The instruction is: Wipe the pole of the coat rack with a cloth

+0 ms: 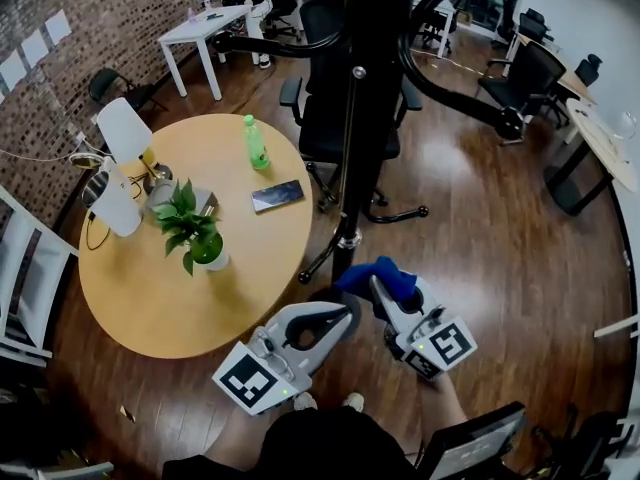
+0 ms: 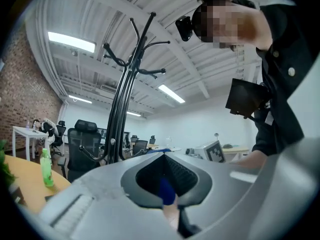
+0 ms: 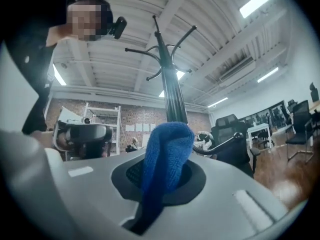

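The coat rack's black pole [image 1: 355, 148] rises in the middle of the room, just beyond both grippers. My right gripper [image 1: 380, 288] is shut on a blue cloth [image 1: 378, 274], whose bunched end sticks out past the jaws close to the foot of the pole. In the right gripper view the blue cloth [image 3: 165, 156] bulges from between the jaws, with the pole [image 3: 172, 99] right behind it. My left gripper [image 1: 343, 308] is shut with nothing gripped, just left of the cloth. From the left gripper view the pole [image 2: 122, 114] stands to the left, ahead of the jaws.
A round wooden table [image 1: 150, 298] at the left holds a green bottle [image 1: 256, 142], a phone [image 1: 277, 196], a potted plant [image 1: 190, 230] and a white lamp [image 1: 125, 133]. A black office chair [image 1: 330, 108] stands behind the rack. The rack's curved feet [image 1: 398, 214] spread over the wooden floor.
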The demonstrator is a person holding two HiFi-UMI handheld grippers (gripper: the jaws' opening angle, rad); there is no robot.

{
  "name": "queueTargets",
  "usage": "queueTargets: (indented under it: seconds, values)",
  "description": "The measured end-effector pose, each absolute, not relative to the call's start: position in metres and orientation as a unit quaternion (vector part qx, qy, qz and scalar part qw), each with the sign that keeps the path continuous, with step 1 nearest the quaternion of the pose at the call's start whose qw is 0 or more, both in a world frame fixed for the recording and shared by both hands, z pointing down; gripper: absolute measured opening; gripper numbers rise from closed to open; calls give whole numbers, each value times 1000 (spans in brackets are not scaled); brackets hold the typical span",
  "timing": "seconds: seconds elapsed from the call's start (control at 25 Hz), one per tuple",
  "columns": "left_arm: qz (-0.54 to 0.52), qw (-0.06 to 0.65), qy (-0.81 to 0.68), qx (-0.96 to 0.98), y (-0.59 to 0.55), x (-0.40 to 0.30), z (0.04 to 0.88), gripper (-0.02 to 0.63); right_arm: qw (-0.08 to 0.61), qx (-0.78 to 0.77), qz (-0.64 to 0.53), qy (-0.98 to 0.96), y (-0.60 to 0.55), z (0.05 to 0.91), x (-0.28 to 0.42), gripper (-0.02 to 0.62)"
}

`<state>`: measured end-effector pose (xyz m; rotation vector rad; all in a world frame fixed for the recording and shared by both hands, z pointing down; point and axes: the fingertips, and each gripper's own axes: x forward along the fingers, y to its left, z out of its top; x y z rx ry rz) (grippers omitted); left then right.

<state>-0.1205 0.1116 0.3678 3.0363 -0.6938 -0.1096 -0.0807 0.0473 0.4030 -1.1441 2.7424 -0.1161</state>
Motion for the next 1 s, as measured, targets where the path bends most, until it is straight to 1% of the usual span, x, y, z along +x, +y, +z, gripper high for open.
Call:
queueTargets:
  seconds: [0.16,0.36,0.48,0.6,0.76,0.88,1.0]
  values:
    - [-40,21,-234,971,105,-110,408,-6,45,-355,57,932,21,423,-104,23]
    - [-69,-4,-279,958,56,-124,452,-6,30,-365,133,921,-12,452,-110,23]
    - [-96,-19,-297,950,36,-134,480,-6,78,-354,163,917,-15,462,-112,23]
    - [-116,-49,-292,948,26,-136,515,-6,121,-345,213,906,-11,473,-114,21]
    - [-135,-82,-281,947,33,-140,570,-6,114,-330,257,901,-8,540,-127,21]
    - [-143,-104,-271,946,46,-141,608,-6,107,-340,262,897,-9,603,-128,21]
    - [-134,-108,-264,949,58,-141,649,-6,94,-344,252,900,-7,666,-131,21]
